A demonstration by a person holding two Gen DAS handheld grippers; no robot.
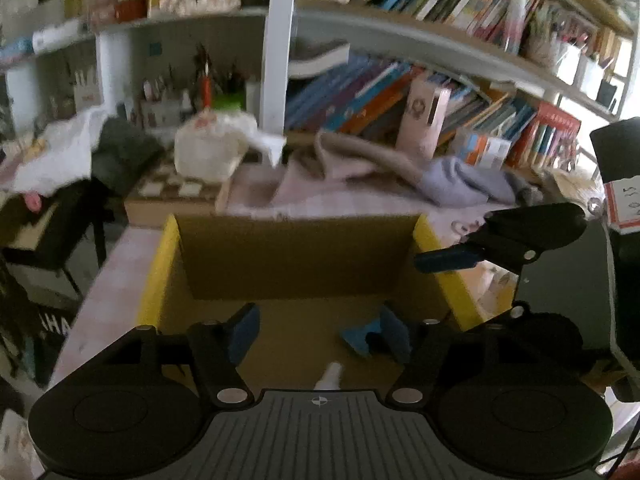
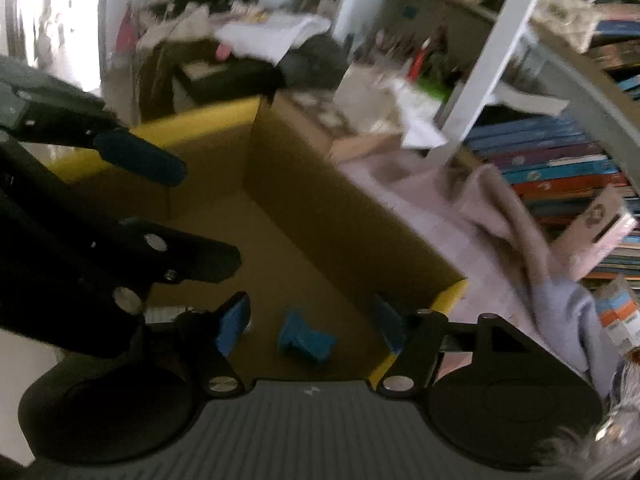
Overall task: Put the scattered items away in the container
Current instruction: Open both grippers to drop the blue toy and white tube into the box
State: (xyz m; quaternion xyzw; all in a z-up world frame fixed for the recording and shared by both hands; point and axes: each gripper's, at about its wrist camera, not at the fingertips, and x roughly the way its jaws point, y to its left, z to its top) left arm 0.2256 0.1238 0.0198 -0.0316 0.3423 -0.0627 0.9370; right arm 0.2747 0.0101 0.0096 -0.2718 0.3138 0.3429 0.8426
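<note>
An open cardboard box [image 1: 160,272] with yellow flaps stands on the pink-covered table. On its floor lies a small blue item [image 1: 358,338], and a white item [image 1: 330,376] pokes out just in front of my left gripper's body. My left gripper [image 1: 319,332] hangs over the box, open, with nothing between its blue pads. My right gripper [image 2: 311,324] is also open above the box [image 2: 200,124]; the blue item [image 2: 306,338] lies on the floor below its gap, apart from both pads. Each gripper shows in the other's view: the right one [image 1: 448,260] at the right, the left one [image 2: 192,216] at the left.
Beige and lilac clothes [image 1: 460,184] lie crumpled on the table behind the box. A chessboard box [image 1: 172,192] with a white bundle on it stands at the back left. Shelves of books [image 1: 380,100] fill the background, and a black chair [image 1: 72,220] stands left of the table.
</note>
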